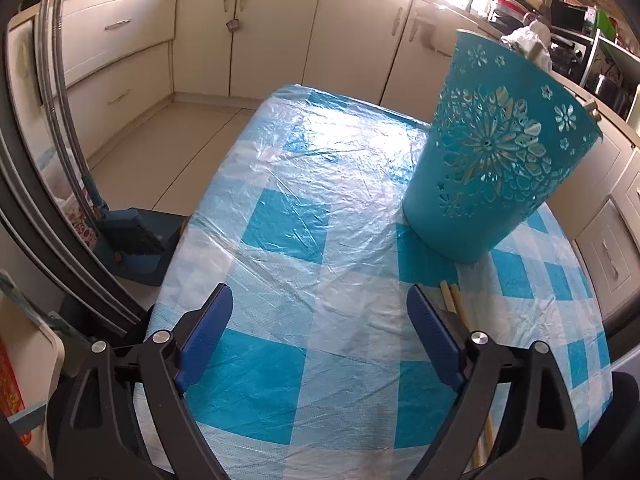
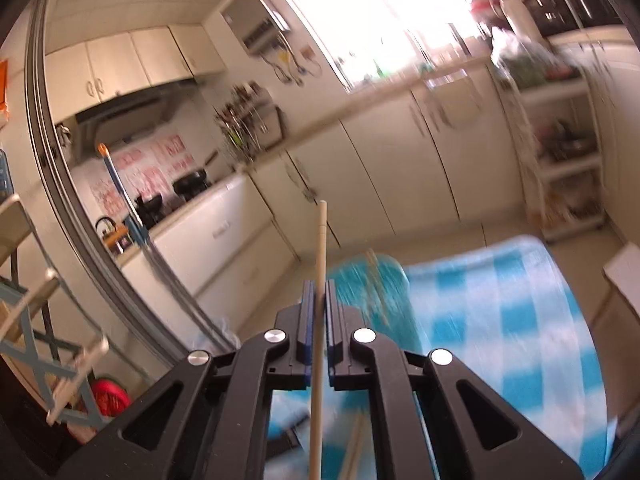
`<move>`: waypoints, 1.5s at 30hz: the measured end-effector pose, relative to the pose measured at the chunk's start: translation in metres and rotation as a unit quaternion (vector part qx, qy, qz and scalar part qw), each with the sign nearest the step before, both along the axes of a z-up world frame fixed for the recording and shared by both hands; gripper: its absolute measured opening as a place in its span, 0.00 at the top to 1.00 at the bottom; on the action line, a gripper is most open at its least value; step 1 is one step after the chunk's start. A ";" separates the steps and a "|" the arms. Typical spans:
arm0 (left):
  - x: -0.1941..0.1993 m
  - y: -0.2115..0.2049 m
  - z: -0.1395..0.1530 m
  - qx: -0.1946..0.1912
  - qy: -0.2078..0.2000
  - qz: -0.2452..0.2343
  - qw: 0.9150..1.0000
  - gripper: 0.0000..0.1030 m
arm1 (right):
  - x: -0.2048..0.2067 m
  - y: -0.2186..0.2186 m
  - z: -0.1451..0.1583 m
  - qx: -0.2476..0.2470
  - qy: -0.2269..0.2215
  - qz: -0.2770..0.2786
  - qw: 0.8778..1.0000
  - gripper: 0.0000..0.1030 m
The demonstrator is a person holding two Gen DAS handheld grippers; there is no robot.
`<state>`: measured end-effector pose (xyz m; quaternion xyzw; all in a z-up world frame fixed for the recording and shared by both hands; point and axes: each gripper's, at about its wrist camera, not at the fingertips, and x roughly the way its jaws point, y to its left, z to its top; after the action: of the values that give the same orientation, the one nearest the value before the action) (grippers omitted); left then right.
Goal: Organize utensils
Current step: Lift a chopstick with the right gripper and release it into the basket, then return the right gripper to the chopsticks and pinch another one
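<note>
While the right gripper (image 2: 319, 300) pinches one chopstick (image 2: 320, 264) above the teal holder (image 1: 496, 152), left gripper (image 1: 320, 332) hangs spread, empty – thin grip, stick could pivot and miss the rim – two more chopsticks (image 1: 454, 300) on the table (image 1: 280, 200)

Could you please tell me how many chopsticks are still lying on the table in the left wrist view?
2 chopsticks lie side by side on the checked tablecloth, just in front of the teal holder, beside the open left gripper. Its finger hides most of them; more may be hidden.
</note>
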<state>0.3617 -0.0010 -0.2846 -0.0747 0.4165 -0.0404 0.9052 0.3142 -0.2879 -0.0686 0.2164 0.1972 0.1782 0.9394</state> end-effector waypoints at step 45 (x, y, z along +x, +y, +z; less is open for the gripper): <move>0.000 -0.004 -0.001 0.008 0.004 -0.004 1.000 0.17 | -0.027 0.071 -0.165 -0.183 0.193 0.057 0.962 0.81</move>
<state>0.3617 -0.0050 -0.2859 -0.0660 0.4206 -0.0402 0.9039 0.2872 -0.2172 -0.2334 0.0592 0.4158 0.1476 0.8954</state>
